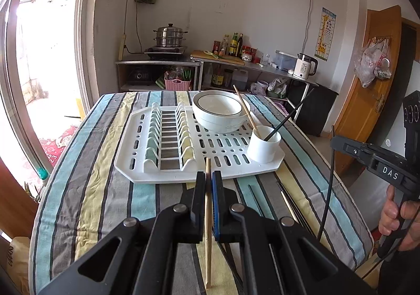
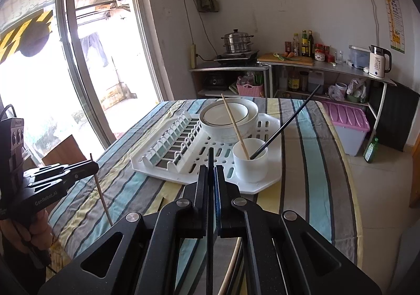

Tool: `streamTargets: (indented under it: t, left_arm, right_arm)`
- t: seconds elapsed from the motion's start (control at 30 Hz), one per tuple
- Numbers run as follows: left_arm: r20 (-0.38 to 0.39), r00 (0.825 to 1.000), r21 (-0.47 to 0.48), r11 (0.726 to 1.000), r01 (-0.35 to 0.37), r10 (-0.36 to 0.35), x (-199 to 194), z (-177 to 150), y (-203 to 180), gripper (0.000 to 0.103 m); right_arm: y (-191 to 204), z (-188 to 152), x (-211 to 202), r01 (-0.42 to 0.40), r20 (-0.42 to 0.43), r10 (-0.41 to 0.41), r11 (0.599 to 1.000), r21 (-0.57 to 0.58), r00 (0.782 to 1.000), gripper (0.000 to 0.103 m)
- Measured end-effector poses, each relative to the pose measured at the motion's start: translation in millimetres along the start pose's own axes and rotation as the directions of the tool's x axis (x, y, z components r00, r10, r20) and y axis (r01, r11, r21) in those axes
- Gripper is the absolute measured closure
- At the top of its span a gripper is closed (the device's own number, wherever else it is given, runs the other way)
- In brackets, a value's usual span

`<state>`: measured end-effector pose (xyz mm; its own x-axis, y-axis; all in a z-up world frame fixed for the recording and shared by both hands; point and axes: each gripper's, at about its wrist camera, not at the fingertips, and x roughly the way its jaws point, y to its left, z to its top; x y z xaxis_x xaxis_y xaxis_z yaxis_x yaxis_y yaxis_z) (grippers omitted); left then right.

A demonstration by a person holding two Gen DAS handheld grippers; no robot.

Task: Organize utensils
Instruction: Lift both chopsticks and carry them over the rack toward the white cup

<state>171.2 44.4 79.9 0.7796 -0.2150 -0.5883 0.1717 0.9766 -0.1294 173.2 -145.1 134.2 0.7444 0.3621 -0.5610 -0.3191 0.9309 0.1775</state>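
Two grippers are up over the striped tablecloth (image 1: 86, 184), each pinching a single chopstick. The left gripper (image 1: 209, 182) has its jaws closed narrow on a wooden chopstick (image 1: 208, 216), which runs upright through the gap, its tip poking above the fingertips and its lower end hanging down toward the cloth. In the right wrist view that same gripper (image 2: 92, 163) shows at the left edge with the pale stick (image 2: 102, 195) slanting below it. The right gripper (image 2: 210, 176) is clamped just as tightly on a black chopstick (image 2: 210, 161) — thin, dark, held nearly vertical between the pads. Seen from the left wrist, it (image 1: 334, 141) sits at the far right with the black stick (image 1: 329, 184) dangling beneath.

Ahead on the table lies a white drying rack (image 1: 147, 171). At its near right corner stands a white cup (image 1: 263, 146) (the utensil holder, by the look of it) with one wooden chopstick (image 1: 245, 108) and one black chopstick (image 1: 288, 117) already leaning in it, tilted in opposite directions. Behind the cup, stacked white bowls (image 1: 218, 113) rest on the rack. More chopsticks (image 1: 288, 203) lie flat on the cloth, near the rack's front edge — how many cannot be told.
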Motion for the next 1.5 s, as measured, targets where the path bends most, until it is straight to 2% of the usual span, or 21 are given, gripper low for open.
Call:
streamTargets:
  t: [0.33,0.63,0.9,1.23,1.5]
  left_arm:
    - [0.014,1.000,0.022,1.000,-0.003,0.003,-15,-2,-5,0.098]
    - [0.049,0.998,0.068,0.997,0.030,-0.034,-15,28,-23,0.098]
    - [0.069,0.992,0.083,0.991,0.104,-0.109,19,82,-47,0.098]
    - [0.101,0.980,0.027,0.985,0.170,-0.172,68,149,-63,0.098]
    - [0.108,0.976,0.013,0.982,0.191,-0.191,102,170,-76,0.098]
  right_arm:
    - [1,-4,-23,0.002,0.046,-0.001,1.000,-0.007,0.999,0.099]
    - [-2,20,-38,0.016,0.118,-0.013,1.000,-0.023,0.993,0.100]
    - [-19,61,-27,0.050,0.182,-0.046,0.999,-0.017,0.982,0.100]
    - [-40,103,-14,0.055,0.249,-0.057,0.998,0.016,0.967,0.100]
    - [-51,120,0,0.063,0.263,-0.068,0.998,0.029,0.962,0.100]
